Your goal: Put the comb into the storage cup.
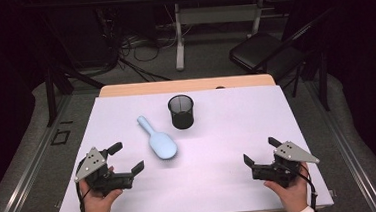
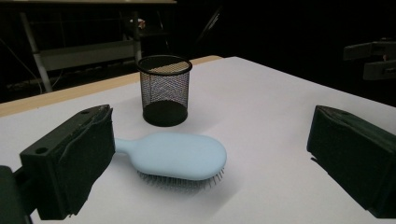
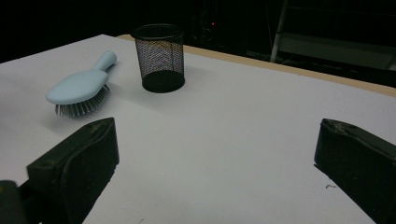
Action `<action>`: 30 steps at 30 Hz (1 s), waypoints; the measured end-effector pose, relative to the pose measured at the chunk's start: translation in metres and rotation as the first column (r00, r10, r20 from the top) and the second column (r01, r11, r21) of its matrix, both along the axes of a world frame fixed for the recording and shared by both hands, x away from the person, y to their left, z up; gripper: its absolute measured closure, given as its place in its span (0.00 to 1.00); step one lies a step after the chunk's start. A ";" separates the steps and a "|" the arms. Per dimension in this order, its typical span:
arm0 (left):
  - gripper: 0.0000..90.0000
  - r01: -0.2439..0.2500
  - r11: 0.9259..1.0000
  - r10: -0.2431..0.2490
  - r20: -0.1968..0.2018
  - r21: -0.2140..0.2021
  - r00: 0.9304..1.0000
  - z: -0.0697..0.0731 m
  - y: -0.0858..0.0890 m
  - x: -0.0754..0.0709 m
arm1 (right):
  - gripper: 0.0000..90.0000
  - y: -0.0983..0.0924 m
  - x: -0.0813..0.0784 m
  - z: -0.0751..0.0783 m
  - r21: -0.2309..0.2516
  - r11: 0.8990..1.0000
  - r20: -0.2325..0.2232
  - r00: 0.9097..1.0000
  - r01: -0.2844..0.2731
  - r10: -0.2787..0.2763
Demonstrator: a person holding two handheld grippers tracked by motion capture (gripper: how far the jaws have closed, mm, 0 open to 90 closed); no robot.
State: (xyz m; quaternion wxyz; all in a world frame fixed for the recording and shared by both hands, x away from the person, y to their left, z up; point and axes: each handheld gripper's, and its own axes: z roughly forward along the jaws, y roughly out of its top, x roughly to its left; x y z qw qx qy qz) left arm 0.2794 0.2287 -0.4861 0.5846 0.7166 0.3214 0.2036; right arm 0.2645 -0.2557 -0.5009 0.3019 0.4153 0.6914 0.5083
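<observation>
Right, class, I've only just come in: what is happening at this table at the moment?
A person holds a gripper in each hand above the near edge of the white table. Both the left gripper and the right gripper are open and hold nothing. A light blue hairbrush lies bristles down, untouched, nearer the left gripper. A black mesh cup stands upright just beyond it.

The bench [image 1: 238, 132] carries a white cover over a wood top. Grey carpet floor [image 1: 208, 64] lies beyond it. A second table [image 1: 219, 13] stands at the rear, above loose cables [image 1: 137, 47]. A black folding chair [image 1: 262, 50] stands at right. Surroundings are dark.
</observation>
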 end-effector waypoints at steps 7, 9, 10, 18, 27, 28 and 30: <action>0.01 -0.004 1.000 0.004 -0.016 0.011 1.000 -0.001 -0.002 0.002 | 0.00 -0.003 0.000 -0.001 -0.004 1.000 0.002 1.000 0.007 -0.007; 0.02 -0.005 1.000 0.005 -0.027 0.014 1.000 -0.001 -0.002 0.002 | 0.00 -0.003 0.000 -0.001 -0.002 1.000 0.001 1.000 0.007 -0.007; 0.02 -0.005 1.000 0.006 -0.028 0.015 1.000 -0.001 -0.002 0.003 | 0.00 -0.003 0.000 0.000 -0.002 1.000 0.002 1.000 0.007 -0.007; 0.04 -0.026 1.000 0.027 -0.073 0.016 0.997 -0.003 -0.002 0.009 | 0.00 0.000 0.000 -0.002 -0.021 1.000 0.007 1.000 -0.010 0.010; 0.18 -0.052 0.999 0.052 -0.099 -0.001 0.994 0.003 0.003 0.014 | 0.01 -0.001 0.001 -0.004 -0.002 1.000 -0.013 1.000 -0.003 0.003; 0.18 -0.054 0.999 0.053 -0.108 -0.003 0.993 0.003 0.003 0.016 | 0.01 -0.001 0.001 -0.004 0.001 1.000 -0.013 1.000 -0.003 0.003; 0.20 -0.057 0.998 0.056 -0.127 0.000 0.990 0.004 0.002 0.019 | 0.01 -0.001 0.001 -0.004 0.002 1.000 -0.013 1.000 -0.002 0.002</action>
